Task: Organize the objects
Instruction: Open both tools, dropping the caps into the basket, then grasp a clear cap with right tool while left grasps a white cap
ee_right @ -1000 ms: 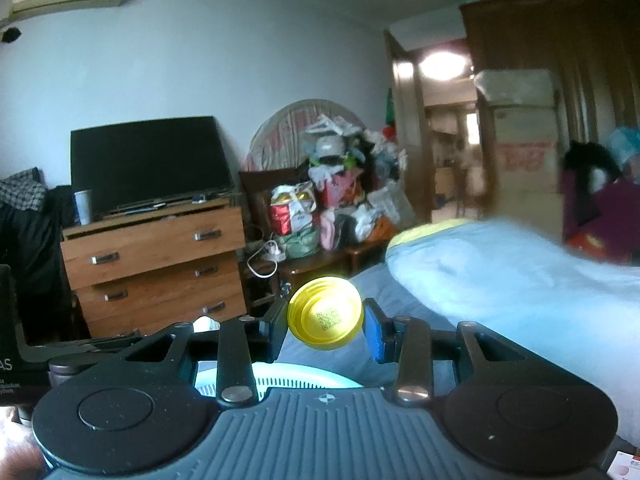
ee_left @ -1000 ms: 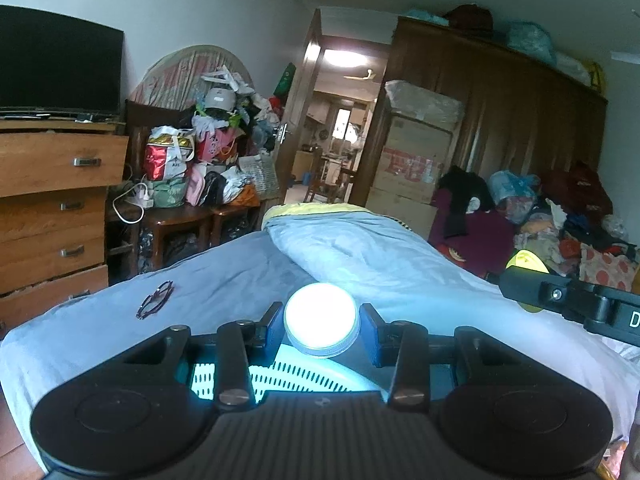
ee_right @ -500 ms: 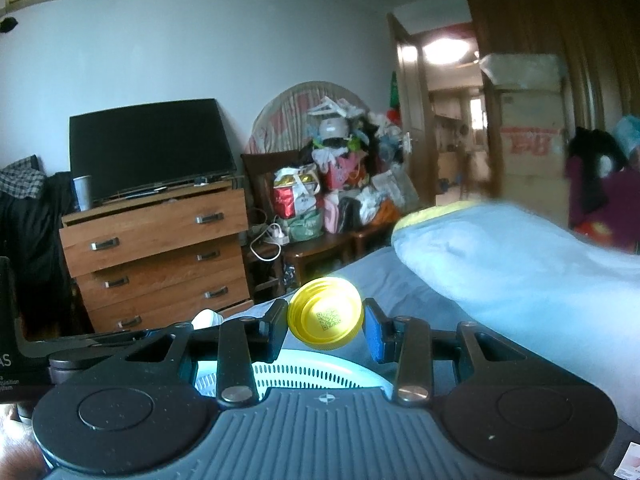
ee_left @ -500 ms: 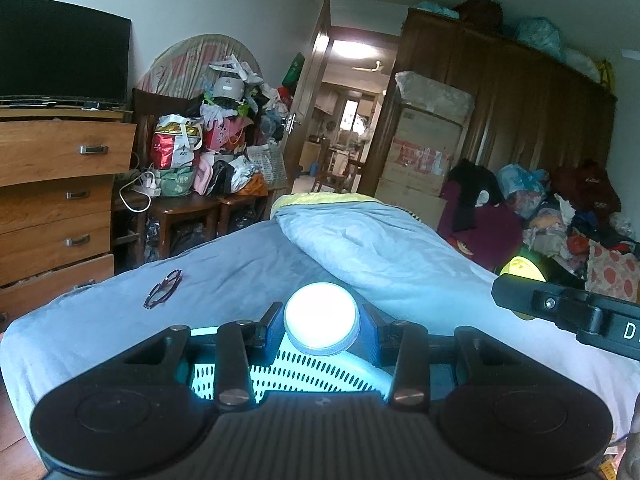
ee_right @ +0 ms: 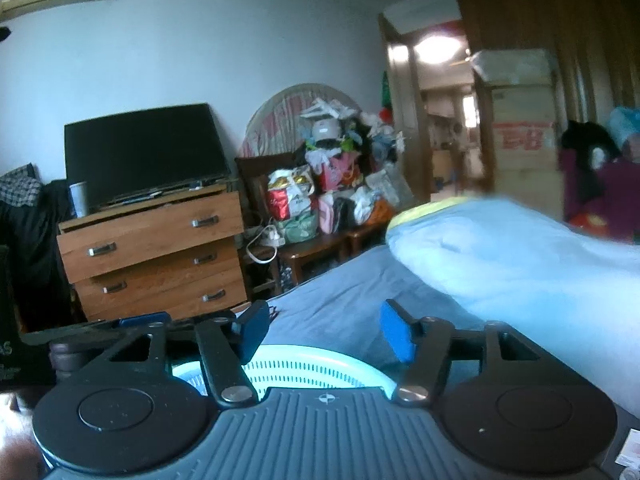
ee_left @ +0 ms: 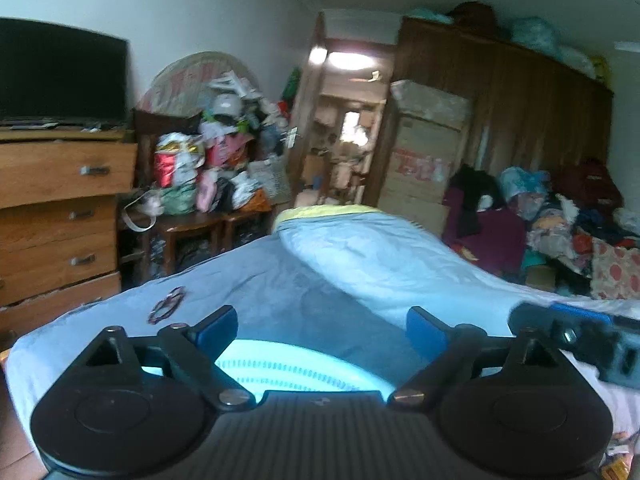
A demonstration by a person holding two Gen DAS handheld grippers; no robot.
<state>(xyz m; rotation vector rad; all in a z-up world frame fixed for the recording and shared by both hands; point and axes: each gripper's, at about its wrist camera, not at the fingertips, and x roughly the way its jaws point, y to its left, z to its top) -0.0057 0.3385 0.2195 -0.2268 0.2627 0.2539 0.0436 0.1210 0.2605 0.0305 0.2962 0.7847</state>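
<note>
A pale blue slotted basket (ee_left: 304,368) sits on the bed right under both grippers; its rim (ee_right: 320,364) also shows in the right wrist view. My left gripper (ee_left: 320,330) hangs above it, jaws opening wide, with nothing between the blue pads. My right gripper (ee_right: 324,334) is over the same basket, jaws also opening, and the gap between them is empty. The white round object and the yellow lid are out of sight. In the left wrist view the right gripper (ee_left: 580,340) shows at the right edge.
A pair of glasses (ee_left: 167,309) lies on the blue sheet (ee_left: 280,292) to the left. A folded blue quilt (ee_left: 380,256) lies beyond. A wooden dresser (ee_right: 156,256) with a TV (ee_right: 140,152), cluttered chairs (ee_right: 328,196) and a wardrobe (ee_left: 500,132) ring the bed.
Both grippers have opened. The white round object has gone from the left jaws and the yellow lid from the right jaws. The right gripper has sunk slightly.
</note>
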